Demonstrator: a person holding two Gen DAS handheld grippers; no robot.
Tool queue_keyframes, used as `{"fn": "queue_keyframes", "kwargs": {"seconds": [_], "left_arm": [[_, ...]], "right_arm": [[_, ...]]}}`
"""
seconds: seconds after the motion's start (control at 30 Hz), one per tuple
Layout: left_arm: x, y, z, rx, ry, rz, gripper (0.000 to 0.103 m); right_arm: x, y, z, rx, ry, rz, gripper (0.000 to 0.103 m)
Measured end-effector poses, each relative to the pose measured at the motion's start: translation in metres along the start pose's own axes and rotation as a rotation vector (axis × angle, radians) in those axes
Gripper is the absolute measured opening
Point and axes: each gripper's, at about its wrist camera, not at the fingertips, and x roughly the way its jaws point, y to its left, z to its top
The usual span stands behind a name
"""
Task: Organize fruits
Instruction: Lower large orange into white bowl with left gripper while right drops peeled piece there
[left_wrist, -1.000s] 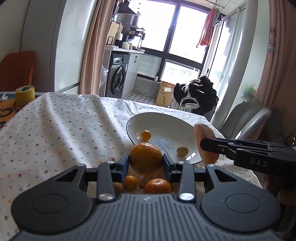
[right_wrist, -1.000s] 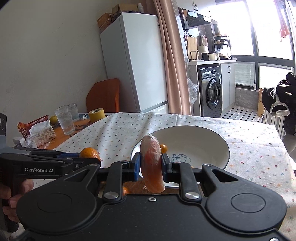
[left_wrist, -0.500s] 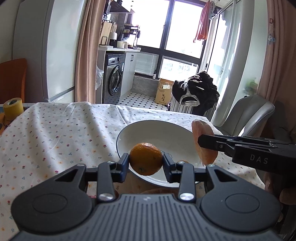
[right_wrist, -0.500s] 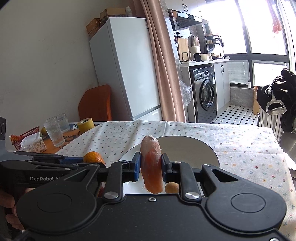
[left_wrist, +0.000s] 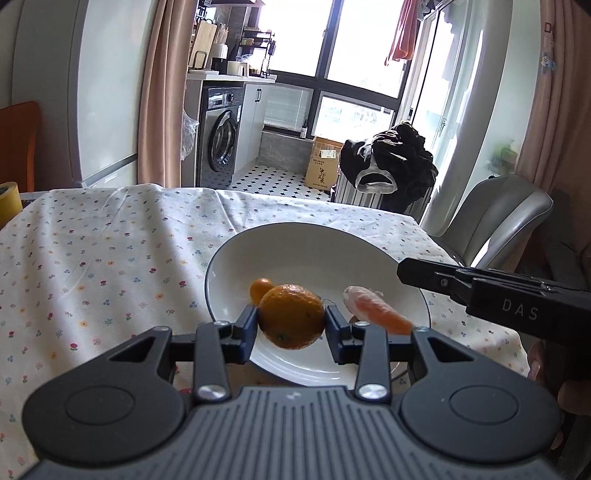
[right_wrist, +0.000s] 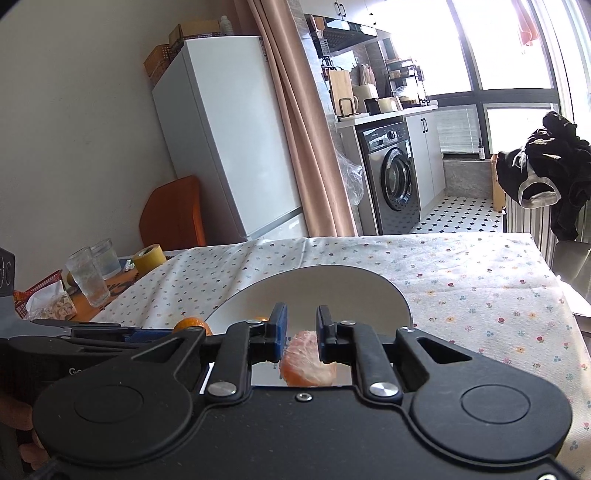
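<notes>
- Left gripper (left_wrist: 291, 323): black plastic body, blue-padded fingers pinching one round, dimpled orange (left_wrist: 291, 316) at its sides, held just above the near part of the bowl.
- Right gripper (right_wrist: 299, 334): fingers spread apart with a clear gap between the pads; one peeled, pale-orange fruit piece (right_wrist: 308, 359), oblong and fibrous, sits below that gap, touching neither pad that can be seen.
- Bowl (left_wrist: 258, 251): one wide, glossy white ceramic dish with a thin dark rim, resting on the worktop; it contains the peeled piece and one small round orange fruit (left_wrist: 260, 290) behind the held orange.
- Worktop (left_wrist: 110, 251): covered by a creased white cloth with small floral print.
</notes>
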Motion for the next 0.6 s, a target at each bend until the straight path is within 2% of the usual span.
{"fn": "queue_keyframes", "kwargs": {"seconds": [0.33, 0.53, 0.6], "left_arm": [[-0.004, -0.003, -0.007, 0.023, -0.004, 0.037, 0.043], [-0.018, -0.001, -0.010, 0.019, -0.022, 0.053, 0.060], [-0.024, 0.000, -0.009, 0.019, -0.035, 0.065, 0.065]], "right_arm": [[0.004, 0.004, -0.004, -0.010, 0.019, 0.011, 0.016], [-0.001, 0.010, -0.002, -0.001, 0.025, 0.016, 0.021], [-0.006, 0.013, -0.001, -0.004, 0.015, 0.019, 0.027]]}}
